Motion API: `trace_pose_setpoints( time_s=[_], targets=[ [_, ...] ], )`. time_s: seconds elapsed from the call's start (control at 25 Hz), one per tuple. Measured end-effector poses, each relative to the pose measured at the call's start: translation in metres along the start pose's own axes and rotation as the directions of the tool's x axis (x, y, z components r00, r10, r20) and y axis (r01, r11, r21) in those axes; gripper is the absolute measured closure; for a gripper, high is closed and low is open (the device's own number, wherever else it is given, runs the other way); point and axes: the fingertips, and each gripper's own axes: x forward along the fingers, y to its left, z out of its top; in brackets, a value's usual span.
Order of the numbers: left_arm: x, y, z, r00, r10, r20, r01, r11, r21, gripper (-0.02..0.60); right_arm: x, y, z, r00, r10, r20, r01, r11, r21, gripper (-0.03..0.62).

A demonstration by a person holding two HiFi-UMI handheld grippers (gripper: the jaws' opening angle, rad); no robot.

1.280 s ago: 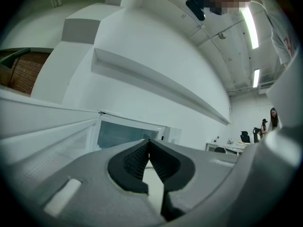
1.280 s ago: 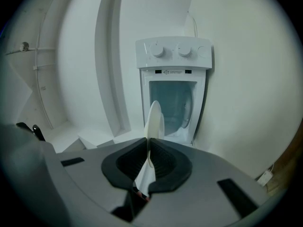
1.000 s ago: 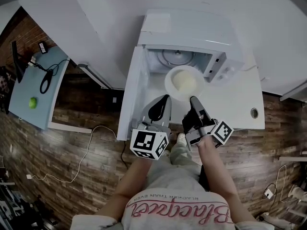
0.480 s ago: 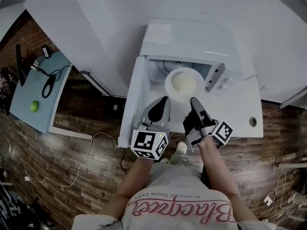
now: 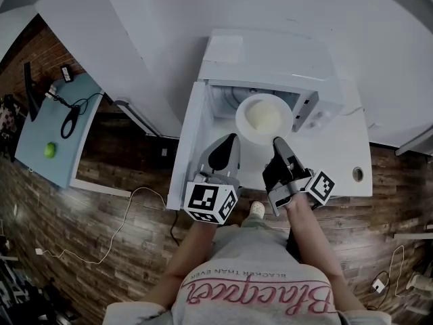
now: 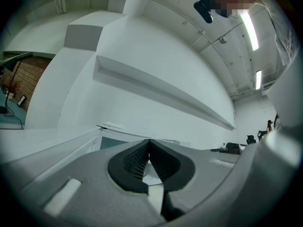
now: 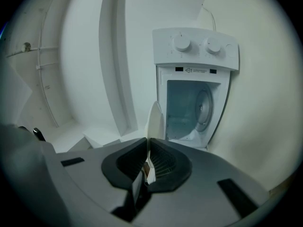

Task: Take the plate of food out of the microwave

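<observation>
A white plate with pale food hangs at the mouth of the white microwave, whose door stands open to the left. My right gripper is shut on the plate's near rim. In the right gripper view the plate shows edge-on between the pads of that gripper, with the empty microwave cavity behind it. My left gripper hovers over the open door beside the plate, shut on nothing. In the left gripper view its jaws meet tip to tip.
The microwave stands on a white counter with a round hole near the right front. A pale blue side table at far left holds a green ball and a cable. Wooden floor lies below.
The right gripper has raised the plate a little at the microwave's mouth. The left gripper has hardly shifted.
</observation>
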Motion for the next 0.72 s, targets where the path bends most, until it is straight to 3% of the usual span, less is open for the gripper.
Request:
trace_pose_setpoints(
  time_s=[0.72],
  targets=[
    [0.004,-0.011,0.006,0.999,-0.039,0.03,0.038,0.999,0.021,0.575,0.007,0.02,0.003,0.998,0.063,-0.018,-0.063,0.998,-0.031,0.567]
  ],
)
